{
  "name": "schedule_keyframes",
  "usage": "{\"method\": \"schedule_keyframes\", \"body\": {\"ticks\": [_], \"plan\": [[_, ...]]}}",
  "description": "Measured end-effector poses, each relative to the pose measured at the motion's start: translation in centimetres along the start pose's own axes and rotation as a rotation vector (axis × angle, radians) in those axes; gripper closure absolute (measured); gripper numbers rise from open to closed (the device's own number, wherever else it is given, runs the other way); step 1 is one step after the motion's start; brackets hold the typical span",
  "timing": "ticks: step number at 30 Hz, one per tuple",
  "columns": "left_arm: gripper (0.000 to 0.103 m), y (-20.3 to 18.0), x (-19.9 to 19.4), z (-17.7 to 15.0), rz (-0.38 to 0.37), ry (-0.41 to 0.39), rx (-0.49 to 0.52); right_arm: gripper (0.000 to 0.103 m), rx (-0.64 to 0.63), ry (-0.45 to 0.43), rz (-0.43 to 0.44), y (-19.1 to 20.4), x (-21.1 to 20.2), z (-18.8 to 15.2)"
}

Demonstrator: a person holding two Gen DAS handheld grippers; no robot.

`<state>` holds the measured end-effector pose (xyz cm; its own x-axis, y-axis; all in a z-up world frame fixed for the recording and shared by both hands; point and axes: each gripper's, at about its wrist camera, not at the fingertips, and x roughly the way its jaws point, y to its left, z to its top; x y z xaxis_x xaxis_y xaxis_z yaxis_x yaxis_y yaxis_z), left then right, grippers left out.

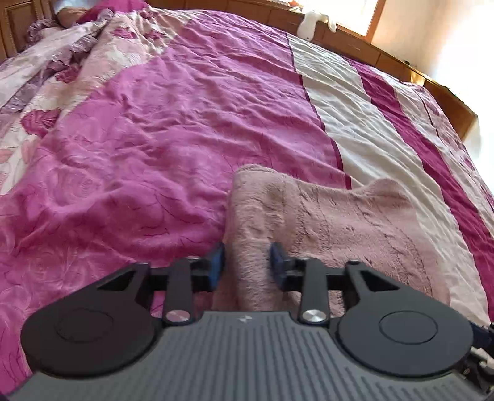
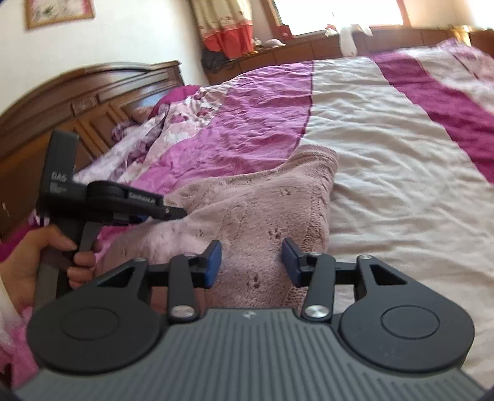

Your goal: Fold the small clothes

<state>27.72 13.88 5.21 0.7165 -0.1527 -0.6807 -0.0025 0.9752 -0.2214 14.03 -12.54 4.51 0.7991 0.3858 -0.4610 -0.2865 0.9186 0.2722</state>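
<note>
On the bed [image 1: 173, 129], over the magenta-and-cream striped cover, a fuzzy pale-pink garment [image 1: 324, 222] is lying near the front edge, partly raised and rumpled rather than flat.

Left tool [image 1: 247, 262]: blue pads [image 1: 217, 262] are sitting either side of a raised ridge of the pink fabric. Pads are apart, with cloth bunched between them; whether they are actually pinching it, cannot tell. In the right wrist view the same left tool [image 2: 173, 212] is showing side-on at the garment's left edge, the person's left hand [image 2: 46, 262] wrapping its handle.

Right tool [image 2: 251, 262]: jaws are standing apart, straddling the knit of the garment [image 2: 262, 200] nearer its right edge; a clear gap is showing at each pad, so nothing looks clamped.

Reading: both tools are taking station at the near hem, one per side, likely so the edge can be lifted evenly and carried over toward the far end. The far corner is curling upward, which may spoil a square fold unless the cloth is drawn taut first.

A white plush toy [image 1: 311, 21] is sitting on the wooden ledge beyond, well apart.
</note>
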Motion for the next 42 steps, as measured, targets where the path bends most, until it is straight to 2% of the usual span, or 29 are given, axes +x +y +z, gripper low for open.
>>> {"method": "schedule_keyframes", "body": {"ticks": [3,5,7,9,12,15,16,22,26,30,32,33,37,42], "plan": [[0.057,-0.2,-0.7,0.0,-0.011,0.012,0.012,0.053,0.005,0.004,0.005,-0.3,-0.1,0.1],[0.051,-0.2,-1.5,-0.2,-0.025,0.019,0.011,0.053,0.033,0.003,0.012,-0.7,-0.4,0.3],[0.041,-0.2,-2.5,-0.5,-0.045,0.034,0.012,0.052,0.073,-0.009,0.019,-1.3,-0.9,0.5],[0.034,-0.5,-3.7,-1.1,-0.048,0.045,0.034,0.052,0.096,-0.027,0.015,-1.7,-1.3,0.6],[0.031,-0.9,-5.1,-2.6,-0.040,0.056,0.078,0.052,0.116,-0.055,-0.013,-2.1,-2.0,0.5],[0.029,-1.2,-5.4,-4.1,0.073,0.049,0.190,0.052,0.147,-0.039,-0.042,-2.7,-2.0,0.2],[0.029,-1.0,-5.3,-4.4,0.089,0.048,0.198,0.052,0.154,-0.025,-0.052,-2.8,-1.8,0.1],[0.025,0.6,-4.9,-4.2,0.082,0.063,0.131,0.053,0.196,0.039,-0.009,-2.0,-0.7,-0.6],[0.024,1.5,-5.3,-4.0,0.017,0.060,0.027,0.052,0.149,0.062,-0.025,-1.5,-0.6,-0.6],[0.018,2.1,-5.3,-3.7,-0.052,0.088,-0.058,0.046,0.254,0.062,0.035,-3.7,-1.0,0.1],[0.015,2.1,-5.0,-3.6,-0.061,0.097,-0.068,0.039,0.304,0.053,0.057,-4.8,-1.0,0.3],[0.014,2.0,-4.7,-3.6,-0.061,0.104,-0.064,0.031,0.327,0.046,0.062,-5.3,-1.0,0.5],[0.011,1.9,-3.5,-3.8,-0.083,0.127,-0.067,0.029,0.364,0.077,0.070,-6.8,0.3,1.0],[0.011,2.2,-1.9,-4.3,-0.239,0.170,-0.149,0.029,0.393,0.153,0.149,-7.4,3.0,0.3]]}}
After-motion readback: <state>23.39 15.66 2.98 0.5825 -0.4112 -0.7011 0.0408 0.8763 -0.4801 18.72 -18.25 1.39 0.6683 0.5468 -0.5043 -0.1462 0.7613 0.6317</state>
